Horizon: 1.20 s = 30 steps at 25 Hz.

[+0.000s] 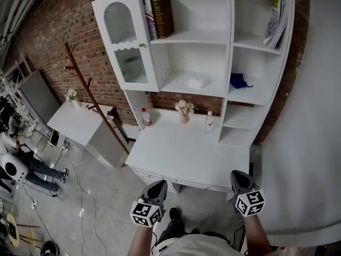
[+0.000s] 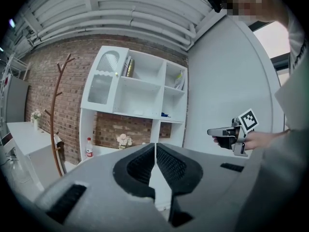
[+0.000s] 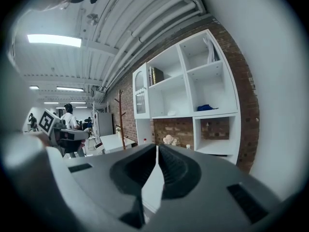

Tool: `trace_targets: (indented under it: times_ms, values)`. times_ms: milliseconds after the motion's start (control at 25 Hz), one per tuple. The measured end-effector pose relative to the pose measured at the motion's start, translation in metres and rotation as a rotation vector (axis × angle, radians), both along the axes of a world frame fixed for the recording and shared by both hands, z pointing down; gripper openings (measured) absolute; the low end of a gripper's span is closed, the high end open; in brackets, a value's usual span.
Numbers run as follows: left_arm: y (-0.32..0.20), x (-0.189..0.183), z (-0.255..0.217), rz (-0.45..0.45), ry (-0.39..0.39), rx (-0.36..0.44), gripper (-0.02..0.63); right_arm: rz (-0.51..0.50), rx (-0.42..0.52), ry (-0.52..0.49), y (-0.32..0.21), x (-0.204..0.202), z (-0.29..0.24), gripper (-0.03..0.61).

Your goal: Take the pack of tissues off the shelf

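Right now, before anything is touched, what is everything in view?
shelf unit: one, white, straight ahead
pack of tissues: one, white, middle shelf
books: a few, one dark brown, top shelf
papers: a few, pale, top right compartment
cloth: one, blue, right middle compartment
flowers: one bunch, pale, unit's desk top
bottles: two, one red-labelled, one clear, unit's desk top
coat stand: one, brown, left of the unit
side table: one, white, far left
left gripper: one, grey, shut, empty
right gripper: one, grey, shut, empty

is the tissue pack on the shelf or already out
On the shelf: the pack of tissues lies in the wide middle compartment of the white shelf, left of the blue cloth.
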<state>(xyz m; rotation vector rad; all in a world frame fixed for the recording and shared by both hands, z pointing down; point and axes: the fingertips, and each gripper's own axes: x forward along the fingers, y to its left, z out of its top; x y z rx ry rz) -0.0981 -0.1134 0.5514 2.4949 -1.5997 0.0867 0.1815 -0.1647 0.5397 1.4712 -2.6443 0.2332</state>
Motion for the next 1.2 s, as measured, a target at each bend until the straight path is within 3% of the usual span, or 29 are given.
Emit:
trace_targets:
  times_ms: [760,1200]
  values:
    - [-0.135,-0.050,-0.019,0.066,0.046,0.041,0.031,0.106,0.050,0.038,-0.102,-0.038,-0.030,0.034]
    - [-0.215,-0.074,-0.022,0.155,0.048,0.034,0.031,0.193,0.043,0.055,-0.159,-0.062,-0.038,0.034]
